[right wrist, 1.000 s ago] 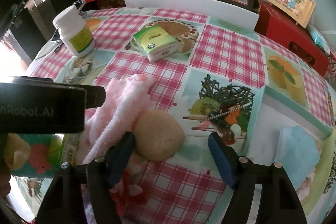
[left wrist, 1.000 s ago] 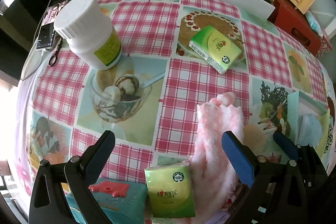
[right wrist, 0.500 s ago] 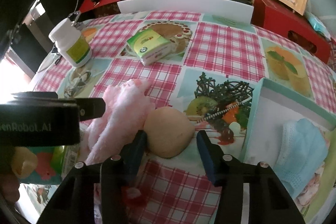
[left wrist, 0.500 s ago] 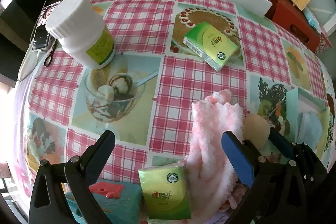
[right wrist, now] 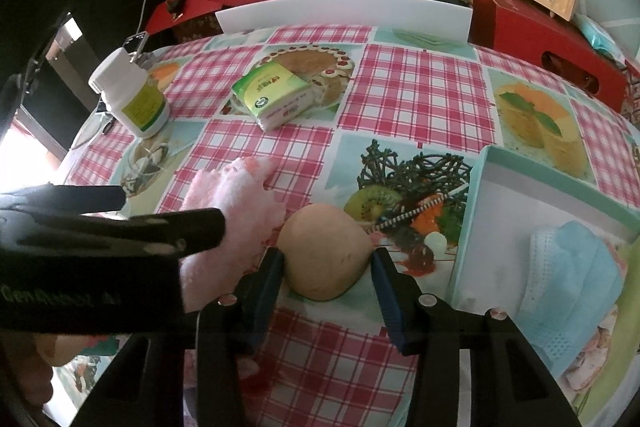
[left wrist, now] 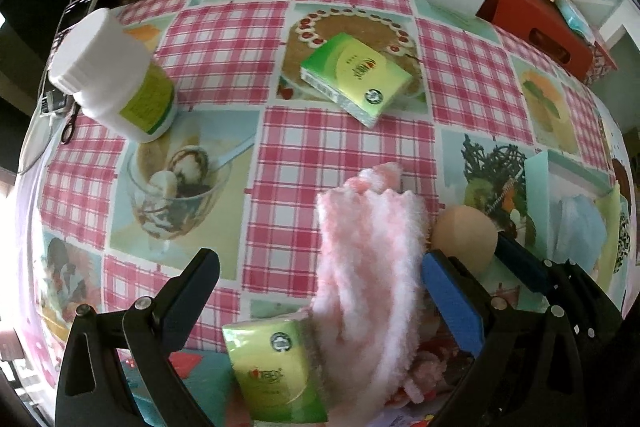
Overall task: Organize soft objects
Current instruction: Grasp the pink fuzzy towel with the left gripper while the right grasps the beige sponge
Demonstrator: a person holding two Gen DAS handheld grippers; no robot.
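So the tan squishy ball (right wrist: 326, 253) sits on the checkered tablecloth (right wrist: 416, 95), pinched on both sides between blue pads. Touching its left is a fluffy pink towel (right wrist: 236, 203), rumpled lengthwise. Right of the ball, a blue face mask (right wrist: 572, 267) lies crumpled inside the teal box (right wrist: 540, 171).

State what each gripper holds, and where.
Right gripper clamps the tan soft ball by its left and right sides. Left gripper is open, holding nothing.
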